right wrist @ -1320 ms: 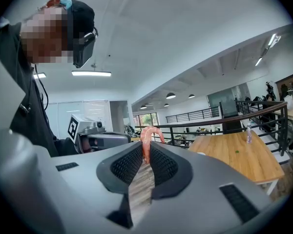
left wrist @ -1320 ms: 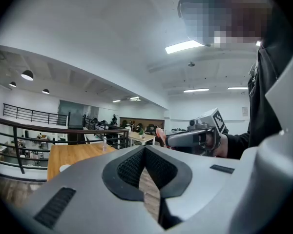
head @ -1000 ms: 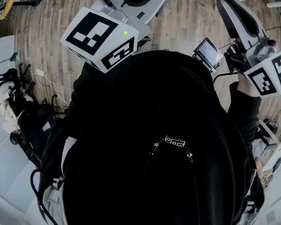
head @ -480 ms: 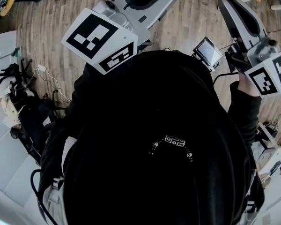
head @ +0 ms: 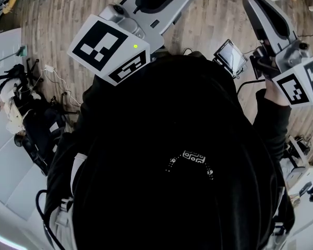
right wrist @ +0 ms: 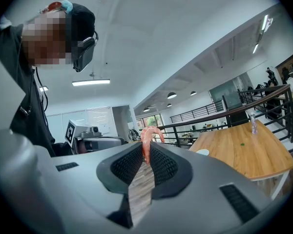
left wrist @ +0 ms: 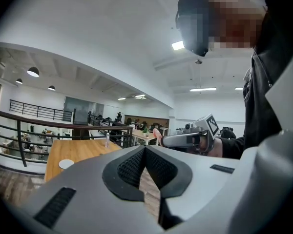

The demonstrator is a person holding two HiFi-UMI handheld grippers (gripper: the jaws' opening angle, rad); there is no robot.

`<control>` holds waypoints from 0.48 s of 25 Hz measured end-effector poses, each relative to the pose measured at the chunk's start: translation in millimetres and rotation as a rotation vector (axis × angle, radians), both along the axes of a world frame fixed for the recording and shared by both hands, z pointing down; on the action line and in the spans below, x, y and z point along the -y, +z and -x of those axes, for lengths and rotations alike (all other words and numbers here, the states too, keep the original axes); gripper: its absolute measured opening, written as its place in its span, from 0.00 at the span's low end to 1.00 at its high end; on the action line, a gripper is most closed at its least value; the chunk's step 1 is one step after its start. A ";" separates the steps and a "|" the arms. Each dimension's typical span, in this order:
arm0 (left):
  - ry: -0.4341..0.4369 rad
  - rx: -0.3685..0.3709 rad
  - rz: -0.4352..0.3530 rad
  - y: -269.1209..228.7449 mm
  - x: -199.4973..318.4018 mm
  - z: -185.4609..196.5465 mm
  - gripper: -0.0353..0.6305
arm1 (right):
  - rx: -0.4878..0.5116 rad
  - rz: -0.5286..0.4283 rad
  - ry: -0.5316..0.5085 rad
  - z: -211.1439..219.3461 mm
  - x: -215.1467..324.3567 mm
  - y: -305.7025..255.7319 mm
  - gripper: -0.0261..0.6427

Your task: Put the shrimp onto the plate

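Off-task: wooden table (right wrist: 244,152) with a clear bottle (right wrist: 254,124) upright near its far edge, black railing (right wrist: 219,117) behind it, strip light (right wrist: 91,82) on the ceiling, plank floor (head: 52,30) with dark gear (head: 34,121), small screen (head: 231,57).

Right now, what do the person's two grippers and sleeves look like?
The left gripper and right gripper are grey wedge-shaped shells with black ribbed pads. Each carries a white cube with black square markers; the left cube shows a green light. The sleeves are black.
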State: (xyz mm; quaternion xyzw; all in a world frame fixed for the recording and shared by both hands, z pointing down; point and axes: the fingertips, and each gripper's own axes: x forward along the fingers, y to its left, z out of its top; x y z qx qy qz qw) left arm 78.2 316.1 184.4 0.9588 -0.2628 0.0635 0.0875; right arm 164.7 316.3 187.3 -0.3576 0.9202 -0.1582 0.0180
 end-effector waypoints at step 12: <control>0.003 -0.008 0.001 -0.1 3.0 -4.2 0.05 | -0.008 -0.001 0.021 -9.6 3.9 1.1 0.13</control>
